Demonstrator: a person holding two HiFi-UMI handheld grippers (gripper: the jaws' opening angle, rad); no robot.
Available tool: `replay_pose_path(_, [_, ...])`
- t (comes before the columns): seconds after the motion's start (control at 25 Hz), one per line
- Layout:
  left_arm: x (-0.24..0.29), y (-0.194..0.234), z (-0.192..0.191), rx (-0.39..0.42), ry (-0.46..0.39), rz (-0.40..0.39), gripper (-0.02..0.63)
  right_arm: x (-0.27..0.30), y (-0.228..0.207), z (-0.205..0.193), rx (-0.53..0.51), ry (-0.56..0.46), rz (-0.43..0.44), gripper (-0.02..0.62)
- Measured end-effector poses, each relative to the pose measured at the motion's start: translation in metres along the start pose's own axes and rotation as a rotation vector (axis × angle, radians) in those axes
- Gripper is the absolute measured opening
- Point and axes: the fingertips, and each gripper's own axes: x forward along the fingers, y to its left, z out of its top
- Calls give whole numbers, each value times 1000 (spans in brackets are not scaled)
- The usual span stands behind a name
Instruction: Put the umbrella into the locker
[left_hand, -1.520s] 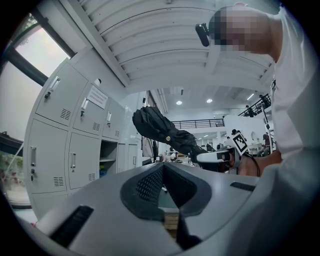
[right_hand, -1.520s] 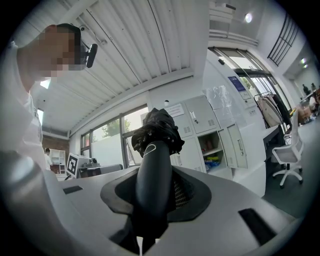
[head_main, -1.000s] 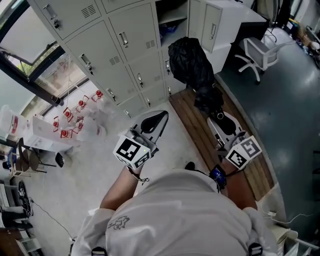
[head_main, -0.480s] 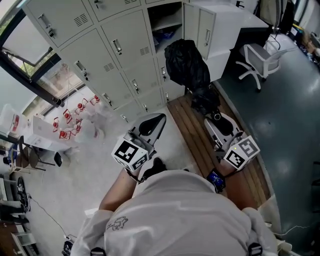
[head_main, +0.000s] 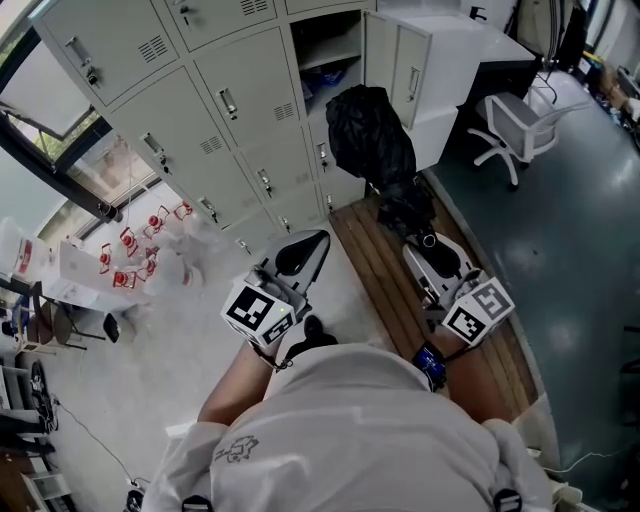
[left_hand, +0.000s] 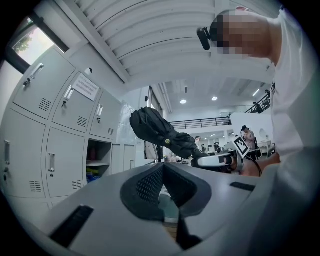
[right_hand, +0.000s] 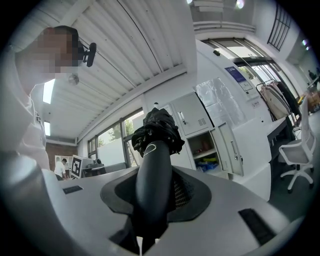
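I am facing the lockers (head_main: 190, 110), midway through the carrying step. The open locker (head_main: 330, 50) is waiting just past the umbrella (head_main: 375, 140), which is hanging in the air outside it. For the next move, I am judging that it must pass the swung door (head_main: 410, 60) and clear the shelf. The right claw (head_main: 425, 245) is clamping the handle, partly spread. The left claw (head_main: 318, 238) is pinched together, empty. A white chair (head_main: 515, 110) is standing well aside.

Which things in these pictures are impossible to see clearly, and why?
- Open locker, head view: things on its shelf too small to name.
- Notice on a locker door, left gripper view: print too small to read.
- Umbrella, right gripper view: handle's lower end hidden inside the right tongs.
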Motion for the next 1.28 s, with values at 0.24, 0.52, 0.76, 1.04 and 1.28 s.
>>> replay_pose_path(0.24, [4,35,-1,-5,-11,5,11,31,-9,0,-1,4,-14,152])
replay_pose_path(0.52, [8,104,2,6,-23,-12,11,99,-16,0,-9,3,-27,152])
replay_pose_path(0.76, [5,163,7,7,-21,-51,11,158,-13,-3,-10,6,-46,152])
replay_pose_path(1.04, [-7,209,-1,-1,-1,-94,11,208,-10,-11,3,2,-76,152])
replay_pose_path(1.28, [-16,235,-9,-19,7,-83,11,231,-7,-20,6,24,-82,152])
